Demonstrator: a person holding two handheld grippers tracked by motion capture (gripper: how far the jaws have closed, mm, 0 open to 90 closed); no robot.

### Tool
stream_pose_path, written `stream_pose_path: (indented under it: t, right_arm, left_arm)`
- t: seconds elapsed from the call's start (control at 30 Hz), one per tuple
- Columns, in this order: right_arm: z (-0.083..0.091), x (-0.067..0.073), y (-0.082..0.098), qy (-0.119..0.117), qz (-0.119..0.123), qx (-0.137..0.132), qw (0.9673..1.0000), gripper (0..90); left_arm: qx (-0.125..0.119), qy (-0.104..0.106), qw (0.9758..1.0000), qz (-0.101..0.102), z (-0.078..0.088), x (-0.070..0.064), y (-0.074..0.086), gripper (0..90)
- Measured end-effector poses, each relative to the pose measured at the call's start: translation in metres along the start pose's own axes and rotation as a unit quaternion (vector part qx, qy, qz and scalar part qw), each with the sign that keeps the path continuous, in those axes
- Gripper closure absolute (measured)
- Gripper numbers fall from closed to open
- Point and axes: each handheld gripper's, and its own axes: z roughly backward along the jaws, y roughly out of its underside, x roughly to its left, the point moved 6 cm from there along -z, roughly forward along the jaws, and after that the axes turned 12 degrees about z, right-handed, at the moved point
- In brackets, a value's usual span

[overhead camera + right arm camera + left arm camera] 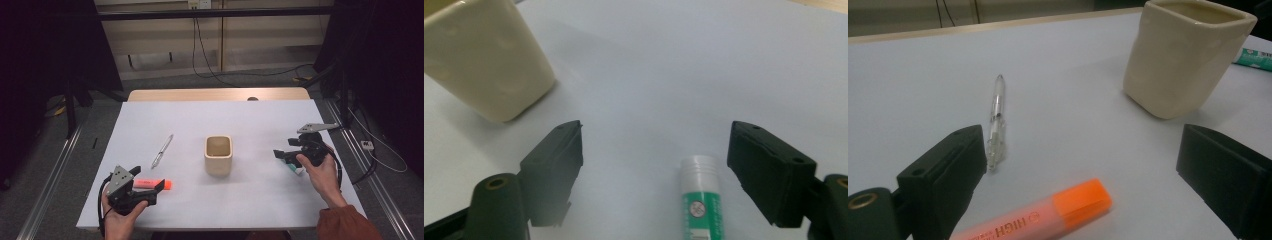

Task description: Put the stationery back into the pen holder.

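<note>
Two grippers were at work over a white table (260,115), one in each of the person's hands. The left gripper (150,189) sat near the front left corner of the table, held from below by the left hand (120,220), its grey three-cornered plate on top. Its jaws were spread wide and closed on nothing; in the left gripper view an orange highlighter (1048,215) lay flat on the table between them, apart from both, its cap end toward the right jaw. In the high view the same highlighter (155,184) lay just beside that gripper. Beyond it, a clear pen (997,120) lay on the table, well apart from the highlighter, with its near end close to the left jaw in the left gripper view. A cream, square-mouthed cup (218,155) stood upright near the middle of the table, between the two grippers; no contents could be made out in it. The right gripper (281,154) was on the right side of the table, held by the right hand (320,172), with a rust-coloured sleeve (347,225) at the bottom edge. Its jaws were also spread wide and empty. In the right gripper view a green and white tube (699,200) with a ribbed white cap lay flat between them, nearer the right jaw and touching neither, its cap pointing away from the camera. The cup (479,60) showed at the upper left of that view, apart from the left jaw.
</note>
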Motion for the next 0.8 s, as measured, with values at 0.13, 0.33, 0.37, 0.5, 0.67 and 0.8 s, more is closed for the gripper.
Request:
stream_pose_path:
  t: [0.13, 0.33, 0.37, 0.5, 0.67, 0.8]
  right_arm:
    - [0.0, -0.006, 0.003, 0.001, 0.005, 0.018, 0.9998, 21.7]
    - [-0.005, -0.024, 0.006, 0.008, -0.011, 0.061, 0.9981, 23.5]
    - [-0.008, -0.027, 0.006, 0.002, -0.011, 0.073, 0.9973, 24.6]
    - [-0.016, -0.026, 0.008, -0.011, -0.002, 0.102, 0.9947, 26.0]
    - [-0.022, -0.026, 0.013, -0.025, -0.003, 0.117, 0.9928, 26.1]
    - [-0.028, -0.026, 0.018, -0.029, -0.002, 0.14, 0.9898, 25.9]
  left_arm:
    - [-0.001, 0.001, 1.0, -0.001, 0.0, 0.0, 0.0, 5.3]
    - [0.002, 0.002, 1.0, -0.001, -0.002, 0.0, 0.0, 5.3]
    - [0.004, 0.003, 1.0, -0.001, -0.002, -0.001, 0.001, 5.3]
    - [0.004, 0.005, 1.0, 0.0, -0.005, -0.001, 0.0, 5.3]
    - [0.006, 0.005, 1.0, -0.002, -0.004, -0.001, 0.0, 5.3]
    - [0.005, 0.005, 1.0, -0.003, -0.003, -0.001, 0.0, 5.3]
